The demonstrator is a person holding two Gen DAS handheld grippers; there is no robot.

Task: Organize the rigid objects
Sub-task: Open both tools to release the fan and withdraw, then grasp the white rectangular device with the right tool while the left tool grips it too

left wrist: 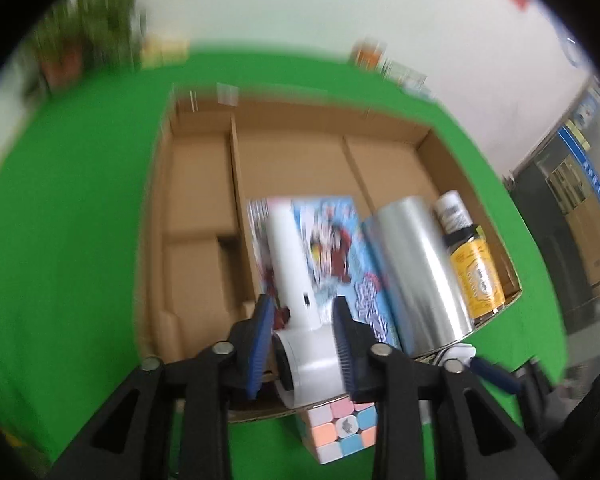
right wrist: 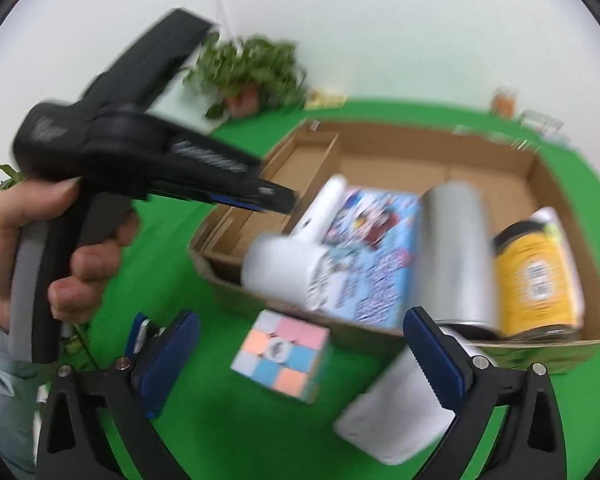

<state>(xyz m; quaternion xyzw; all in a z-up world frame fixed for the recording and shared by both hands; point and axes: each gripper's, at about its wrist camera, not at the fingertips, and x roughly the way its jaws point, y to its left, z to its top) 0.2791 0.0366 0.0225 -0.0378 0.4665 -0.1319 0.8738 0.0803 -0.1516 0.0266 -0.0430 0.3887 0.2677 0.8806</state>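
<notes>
The cardboard box [right wrist: 540, 176] holds a white hair dryer [right wrist: 288, 264], colourful book [right wrist: 380, 248], silver roll [right wrist: 460, 248] and yellow jar [right wrist: 536, 280]; left gripper [left wrist: 302, 336] released around the dryer, right gripper [right wrist: 300, 356] spread wide, empty.

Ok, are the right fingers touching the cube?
Apart. The right wrist view shows green cloth on both sides of the cube, between it and the open right fingers.

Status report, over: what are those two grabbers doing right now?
Left gripper open, empty, over box. Right gripper wide open, cube ahead on table, outside box. Nothing in the way.
</notes>
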